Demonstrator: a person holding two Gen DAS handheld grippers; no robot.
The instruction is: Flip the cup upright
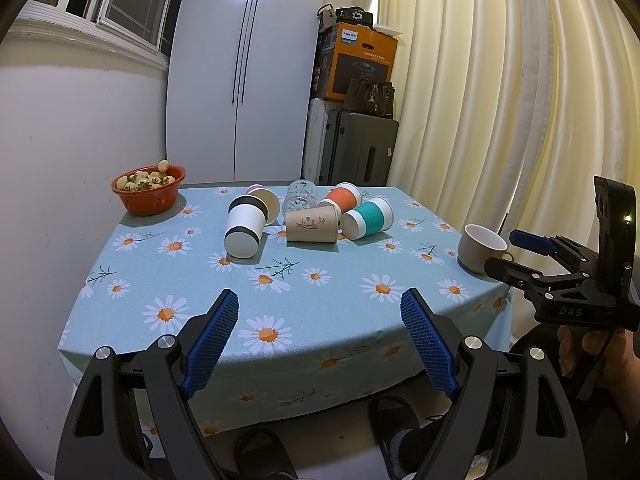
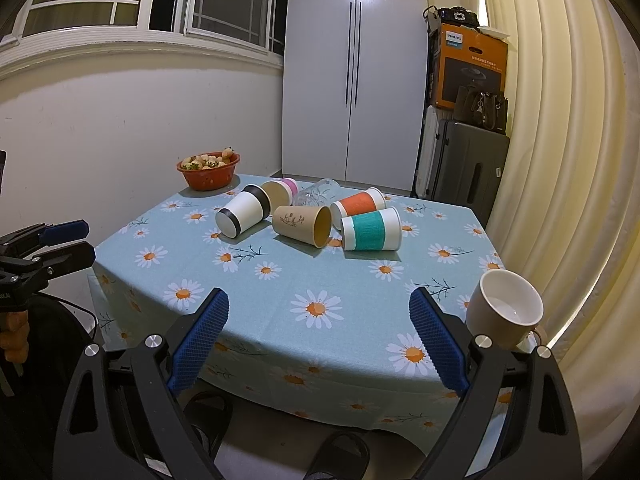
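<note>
Bare stretch of tabletop point(image 2: 280, 300) seen across the lower middle of the frame, cluster of toppled cups point(image 2: 312, 216) crowded touching at centre, upright mug point(image 2: 506, 314) set at the lower right edge, red bowl point(image 2: 209, 170) kept upper left, well apart

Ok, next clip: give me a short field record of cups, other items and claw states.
surface: table with daisy cloth
cups on their sides: white-black cup, brown cup, teal cup, orange cup, pink cup, glass
upright: mug, near right edge
other: red bowl
left claw: open, empty
right claw: open, empty
</note>
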